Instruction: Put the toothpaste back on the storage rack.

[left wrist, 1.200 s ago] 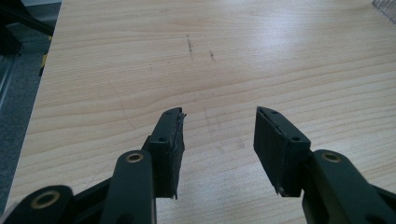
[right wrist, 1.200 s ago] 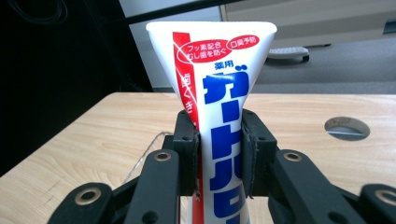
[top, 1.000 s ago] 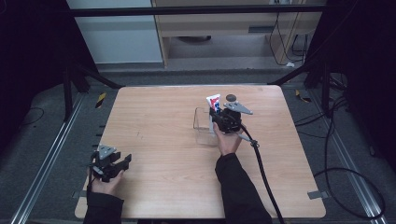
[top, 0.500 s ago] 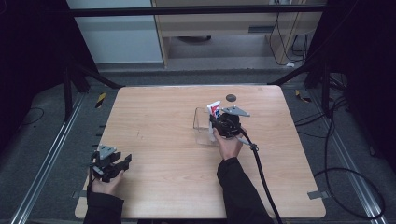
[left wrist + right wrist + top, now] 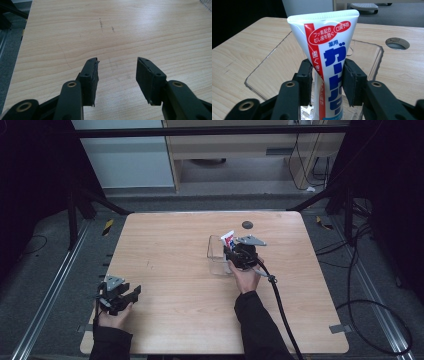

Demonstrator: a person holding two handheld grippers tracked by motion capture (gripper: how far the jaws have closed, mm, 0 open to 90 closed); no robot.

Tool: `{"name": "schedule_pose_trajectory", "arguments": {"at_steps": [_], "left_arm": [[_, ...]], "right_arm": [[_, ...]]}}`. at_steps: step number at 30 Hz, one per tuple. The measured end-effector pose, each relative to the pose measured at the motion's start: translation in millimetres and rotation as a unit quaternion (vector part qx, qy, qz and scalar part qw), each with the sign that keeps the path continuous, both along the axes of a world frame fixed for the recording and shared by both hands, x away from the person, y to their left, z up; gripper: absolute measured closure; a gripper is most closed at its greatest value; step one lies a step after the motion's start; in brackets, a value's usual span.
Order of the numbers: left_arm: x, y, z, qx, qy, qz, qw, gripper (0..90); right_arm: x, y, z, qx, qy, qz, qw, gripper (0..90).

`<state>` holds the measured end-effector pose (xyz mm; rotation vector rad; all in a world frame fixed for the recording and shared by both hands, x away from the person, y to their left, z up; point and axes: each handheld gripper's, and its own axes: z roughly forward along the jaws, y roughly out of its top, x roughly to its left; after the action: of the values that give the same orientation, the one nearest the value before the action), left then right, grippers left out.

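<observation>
A white toothpaste tube [image 5: 329,57] with red and blue print stands upright between the jaws of my right gripper [image 5: 327,80], which is shut on it. In the high view the toothpaste tube [image 5: 228,239] and right gripper [image 5: 235,254] hang over the right edge of a clear plastic box [image 5: 216,255] near the table's middle. The clear box [image 5: 274,70] lies right behind the tube in the right gripper view. My left gripper [image 5: 131,295] rests at the table's front left corner, and the left gripper [image 5: 117,75] is open over bare wood.
A round dark cable hole [image 5: 247,224] sits in the wooden table [image 5: 170,270] behind the box. A black cable [image 5: 280,305] trails from the right gripper toward the front edge. Table edges drop to a dark floor on all sides.
My right gripper with the toothpaste tube has drifted slightly toward the front, closer over the clear box. The left gripper has stayed put.
</observation>
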<state>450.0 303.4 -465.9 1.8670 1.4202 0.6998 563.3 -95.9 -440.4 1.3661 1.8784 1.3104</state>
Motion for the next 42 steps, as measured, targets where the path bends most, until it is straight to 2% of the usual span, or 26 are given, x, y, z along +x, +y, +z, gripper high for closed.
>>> {"name": "schedule_pose_trajectory", "arguments": {"at_steps": [8, 11, 14, 21, 26, 27, 31, 35, 36, 37, 39, 42], "left_arm": [[0.0, 0.3, 0.2, 0.000, 0.000, 0.000, 1.0000, 51.6], [0.1, 0.1, -0.1, 0.000, 0.001, 0.000, 1.0000, 51.6], [0.2, -0.1, -0.1, 0.000, 0.000, 0.000, 1.0000, 51.5], [0.3, -0.1, -0.2, 0.000, 0.001, 0.000, 1.0000, 51.4], [0.2, 0.1, -0.3, 0.000, 0.001, 0.000, 1.0000, 50.7], [0.3, -0.2, -0.5, 0.001, 0.002, -0.001, 1.0000, 50.6], [0.5, -1.0, -0.8, 0.001, 0.002, -0.002, 1.0000, 50.1], [0.3, -1.2, -0.7, 0.002, 0.003, -0.002, 1.0000, 49.8], [0.0, -1.0, -0.7, 0.002, 0.002, -0.002, 1.0000, 49.6], [0.0, -1.0, -0.7, 0.002, 0.002, -0.002, 1.0000, 49.4], [0.2, -1.0, -1.0, 0.002, 0.003, -0.002, 1.0000, 49.1], [0.2, -1.7, -1.6, 0.004, 0.005, -0.004, 1.0000, 48.5]], "right_arm": [[-3.7, 5.4, 1.2, -0.011, -0.015, 0.006, 0.9998, 44.4], [-5.6, 5.0, 3.6, -0.015, -0.023, 0.001, 0.9996, 41.6], [-9.4, 0.7, 10.6, 0.000, -0.030, 0.005, 0.9995, 37.3], [-22.9, -9.8, 28.0, 0.008, -0.057, 0.010, 0.9983, 29.8], [-31.5, -21.7, 34.9, 0.006, -0.048, 0.025, 0.9985, 25.5], [-36.5, -29.4, 36.8, 0.002, -0.042, 0.033, 0.9986, 24.2], [-45.8, -47.8, 38.9, 0.005, -0.033, 0.035, 0.9988, 20.8], [-53.0, -60.4, 39.3, -0.010, -0.029, 0.033, 0.9990, 16.6], [-60.8, -70.5, 37.0, -0.004, -0.027, 0.038, 0.9989, 15.7], [-60.8, -70.5, 37.0, -0.004, -0.027, 0.038, 0.9989, 15.7], [-70.1, -83.4, 30.4, 0.019, -0.019, 0.038, 0.9989, 15.7], [-77.4, -92.9, 22.7, 0.020, -0.016, 0.035, 0.9991, 15.4]]}}
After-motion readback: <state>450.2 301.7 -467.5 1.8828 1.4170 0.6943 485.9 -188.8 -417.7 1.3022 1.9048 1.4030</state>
